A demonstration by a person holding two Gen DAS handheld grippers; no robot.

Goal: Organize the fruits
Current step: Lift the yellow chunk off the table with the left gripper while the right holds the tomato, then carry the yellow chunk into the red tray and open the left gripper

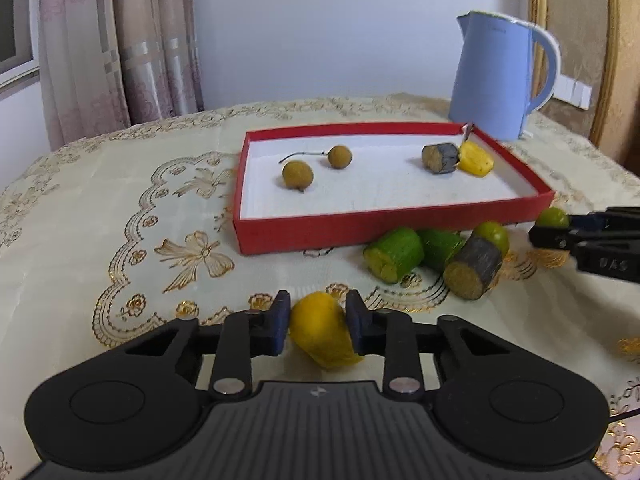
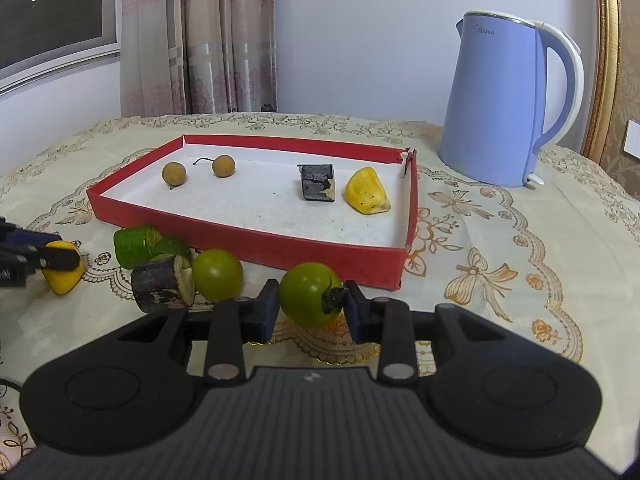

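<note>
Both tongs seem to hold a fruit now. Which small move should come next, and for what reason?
Probably lift the right tongs and carry the green tomato over the near wall of the red tray. The tomato sits between the pads just outside that wall, and the tray floor has bare space in the middle. The left tongs grip a yellow piece that could follow.

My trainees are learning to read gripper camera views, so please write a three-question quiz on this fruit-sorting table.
1. True or false: the left gripper grips a yellow fruit piece.
2. What does the right gripper grip? A) green tomato B) longan C) kettle
3. How many items lie inside the red tray?

Key: 1 true; 2 A; 3 four: two longans, a dark cut piece, a yellow piece.
</note>
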